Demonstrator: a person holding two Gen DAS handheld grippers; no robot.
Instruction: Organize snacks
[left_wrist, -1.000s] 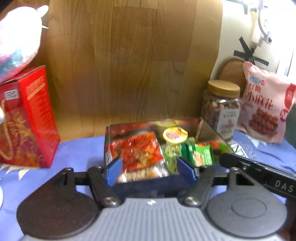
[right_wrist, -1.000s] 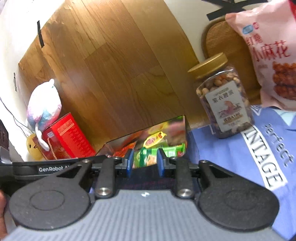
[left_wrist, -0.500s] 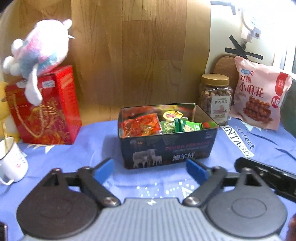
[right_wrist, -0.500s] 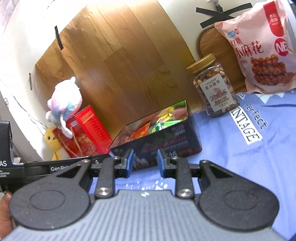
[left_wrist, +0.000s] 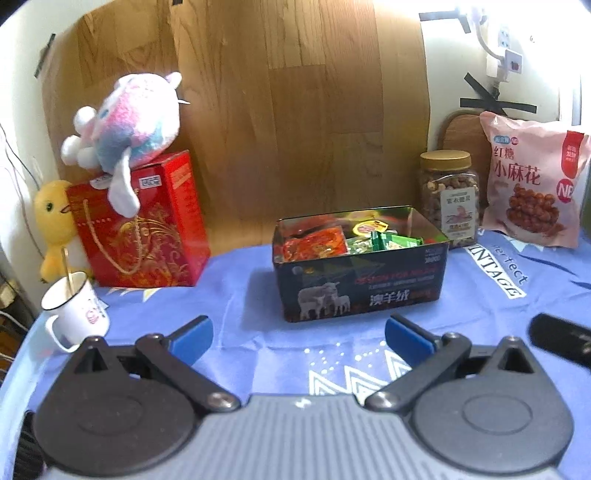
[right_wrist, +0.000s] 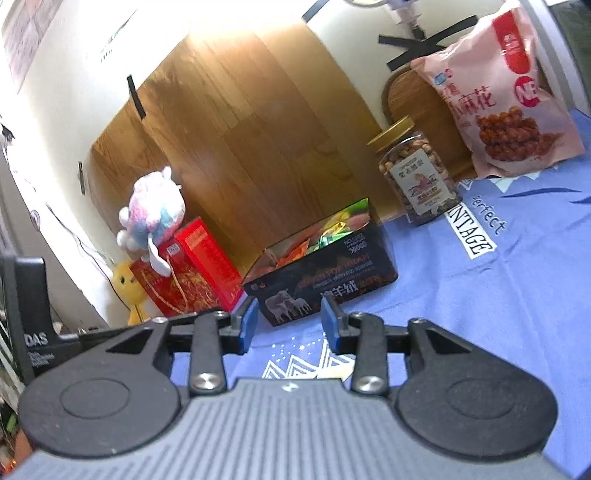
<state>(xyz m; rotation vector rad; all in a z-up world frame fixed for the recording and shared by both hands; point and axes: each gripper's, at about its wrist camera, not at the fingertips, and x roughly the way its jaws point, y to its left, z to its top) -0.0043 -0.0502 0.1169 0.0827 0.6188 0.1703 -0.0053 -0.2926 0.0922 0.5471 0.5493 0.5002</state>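
The left gripper (left_wrist: 297, 338) hangs low over the table with its jaws spread wide and nothing between them, its blue pads (left_wrist: 194, 334) well short of the tin. The right gripper (right_wrist: 288, 325) is beside it, tilted, its jaws parted by a narrower gap and likewise empty.

Straight ahead of both sits the dark snack tin (left_wrist: 360, 291) (a sheep printed on its front wall), lidless, resting on the blue cloth (left_wrist: 240, 288) that covers the table. Inside it lie the snacks: a red packet (left_wrist: 314, 247) toward the left, green packets (left_wrist: 384, 242) to its right, and a small yellow-topped cup (left_wrist: 365, 228) behind them.

Behind the tin's right corner stands a nut jar (left_wrist: 450, 197) with a gold lid, upright, and just beside that a pink snack bag (left_wrist: 532, 181) leans against the wall. In front of the bag, white lettering is printed on the cloth.

Off to the left, well apart from the tin, is a red gift box (left_wrist: 147, 229) with a pastel plush toy (left_wrist: 125, 125) slumped on top and a yellow plush (left_wrist: 55, 229) tucked behind it. A white enamel mug (left_wrist: 75, 310) stands in front of the box, near the table's edge, with a thin stick in it. A wood-grain panel (left_wrist: 295, 110) backs the whole scene.
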